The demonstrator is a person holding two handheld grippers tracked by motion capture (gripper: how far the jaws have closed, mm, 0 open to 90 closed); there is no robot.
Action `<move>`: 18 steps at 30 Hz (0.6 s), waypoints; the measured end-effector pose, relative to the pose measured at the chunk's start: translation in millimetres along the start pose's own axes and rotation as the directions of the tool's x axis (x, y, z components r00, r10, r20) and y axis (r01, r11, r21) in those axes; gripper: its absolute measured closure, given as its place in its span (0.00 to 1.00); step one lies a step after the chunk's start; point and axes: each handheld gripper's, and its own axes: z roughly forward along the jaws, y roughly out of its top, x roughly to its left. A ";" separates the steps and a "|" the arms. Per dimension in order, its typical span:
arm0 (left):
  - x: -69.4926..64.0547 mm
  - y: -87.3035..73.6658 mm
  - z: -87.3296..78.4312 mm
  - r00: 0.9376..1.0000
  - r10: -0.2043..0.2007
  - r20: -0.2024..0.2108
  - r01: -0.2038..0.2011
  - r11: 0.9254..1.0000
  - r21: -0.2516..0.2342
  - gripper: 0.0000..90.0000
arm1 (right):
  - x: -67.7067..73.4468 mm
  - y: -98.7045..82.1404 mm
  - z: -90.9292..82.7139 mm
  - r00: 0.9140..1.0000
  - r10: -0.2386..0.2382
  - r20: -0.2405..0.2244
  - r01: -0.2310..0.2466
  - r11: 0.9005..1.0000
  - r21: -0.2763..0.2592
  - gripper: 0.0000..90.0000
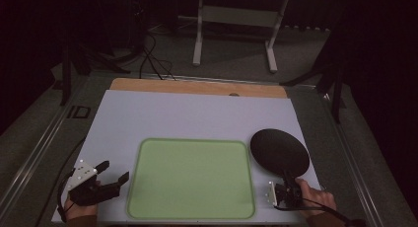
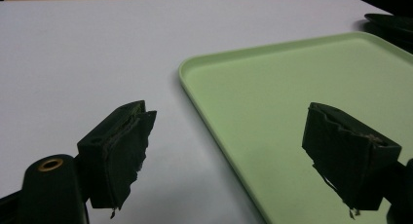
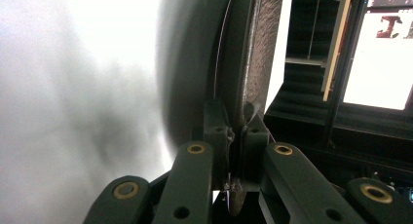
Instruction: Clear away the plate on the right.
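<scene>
**High view: one tray, one dark disc, two hand-held grippers**

High view took in one desk (image 1: pixel 197 113) under a pale sheet, with a strip of bare wood along the far edge. Counted on it: one light green tray (image 1: pixel 148 197), rectangular with rounded corners, lying flat near the front edge and carrying nothing; one dark round disc (image 1: pixel 279 150) just right of the tray, its near rim reaching to the right hand-held gripper (image 1: pixel 291 180). Two hands at the bottom edge, one per gripper.

Left hand-held gripper (image 1: pixel 114 173) sat left of the tray, jaws spread wide with nothing between them. Seen from the left gripper view: the same gripper (image 2: pixel 229 151) straddling the tray's (image 2: pixel 253 87) left rim, one jaw over the pale sheet, the other over the green surface; whether touching or hovering, cannot tell. Disc's (image 2: pixel 389 27) dark edge just past the tray's far corner.

Right hand-held gripper (image 3: pixel 237 124), in the right gripper view, clamped on the disc's (image 3: pixel 243 48) rim, jaws pressed against both faces, the disc seen edge-on.

Beyond the desk: one white-legged frame (image 1: pixel 236 29) standing on the floor, and cables (image 1: pixel 150 56) on the floor to its left.
</scene>
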 end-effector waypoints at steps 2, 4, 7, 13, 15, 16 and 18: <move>0.0 0.0 0.1 1.000 0.000 0.000 0.000 1.000 0.001 0.19 | -0.7 -0.9 -1.9 1.000 -0.002 -0.001 0.002 1.000 0.000 0.95; -0.2 -0.1 0.4 1.000 -0.001 0.000 0.001 1.000 0.001 0.19 | -1.2 -1.9 -3.8 1.000 0.001 -0.003 -0.001 1.000 0.001 0.95; -0.1 0.0 0.2 1.000 -0.002 0.000 0.002 1.000 0.001 0.19 | -2.3 -3.1 -6.7 1.000 0.004 0.004 -0.004 1.000 0.002 0.94; 0.5 -0.3 -0.2 1.000 -0.011 -0.001 0.011 1.000 -0.003 0.19 | -4.3 -5.1 -10.1 1.000 0.009 0.003 -0.009 1.000 0.006 0.93; 0.9 -0.4 -0.2 1.000 -0.013 0.000 0.013 1.000 -0.004 0.19 | -4.4 -5.2 -11.0 1.000 0.008 0.008 -0.008 1.000 0.007 0.92; 1.0 -0.4 -0.4 1.000 -0.013 -0.001 0.013 1.000 -0.004 0.19 | -4.7 -5.3 -11.4 1.000 0.008 0.008 -0.008 1.000 0.007 0.92; 1.2 -0.4 -0.5 1.000 -0.014 0.000 0.014 1.000 -0.005 0.19 | -5.8 -5.2 -13.2 1.000 0.015 0.010 -0.015 1.000 0.007 0.92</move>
